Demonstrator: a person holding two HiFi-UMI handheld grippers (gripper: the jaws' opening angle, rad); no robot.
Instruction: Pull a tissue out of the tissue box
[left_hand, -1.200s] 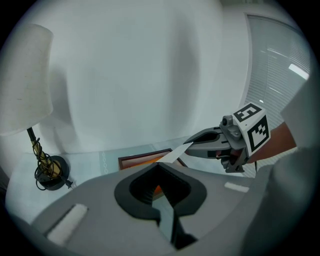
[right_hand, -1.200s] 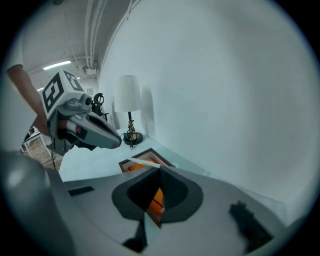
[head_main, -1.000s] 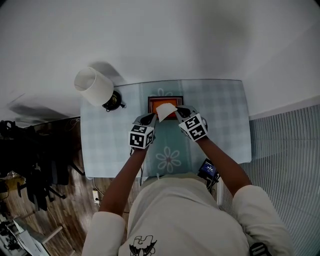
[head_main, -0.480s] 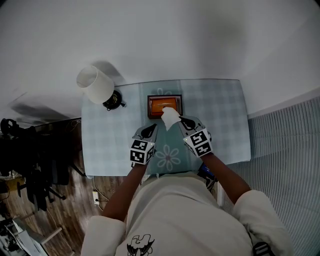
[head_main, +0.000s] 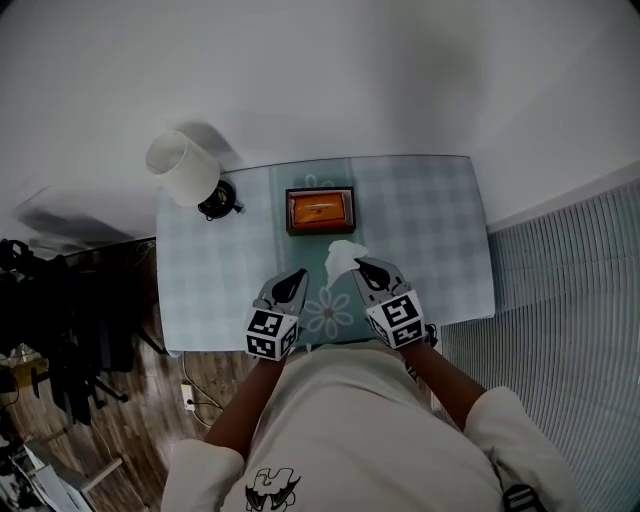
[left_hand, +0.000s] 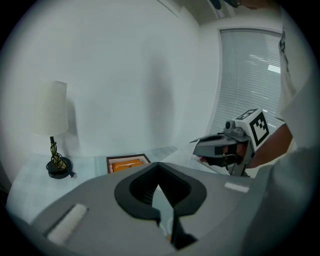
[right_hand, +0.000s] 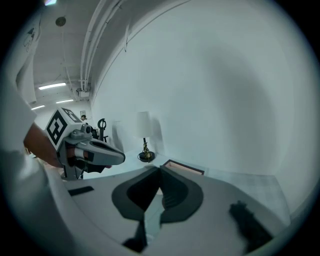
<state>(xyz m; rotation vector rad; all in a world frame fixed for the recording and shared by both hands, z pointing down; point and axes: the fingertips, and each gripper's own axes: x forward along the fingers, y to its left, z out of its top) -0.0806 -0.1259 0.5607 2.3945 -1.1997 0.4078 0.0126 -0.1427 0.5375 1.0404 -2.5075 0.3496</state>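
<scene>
The tissue box (head_main: 319, 210), orange inside a dark frame, lies flat at the back middle of the table; it also shows as a low tray (left_hand: 127, 163) in the left gripper view and in the right gripper view (right_hand: 182, 166). A white tissue (head_main: 342, 254) hangs free of the box, pinched at the tip of my right gripper (head_main: 358, 264), which is shut on it. My left gripper (head_main: 299, 274) sits beside it on the left, jaws together and holding nothing. Both grippers are on the near side of the box, above the flower-print cloth.
A table lamp with a white shade (head_main: 185, 170) stands at the table's back left corner. The table (head_main: 420, 220) has a pale checked cover and ends close to the person's body. A white wall runs behind it, and dark clutter lies on the floor at the left.
Both grippers have drawn back from the box toward the person. The tissue has come out of the box with the right gripper and now hangs clear of it.
</scene>
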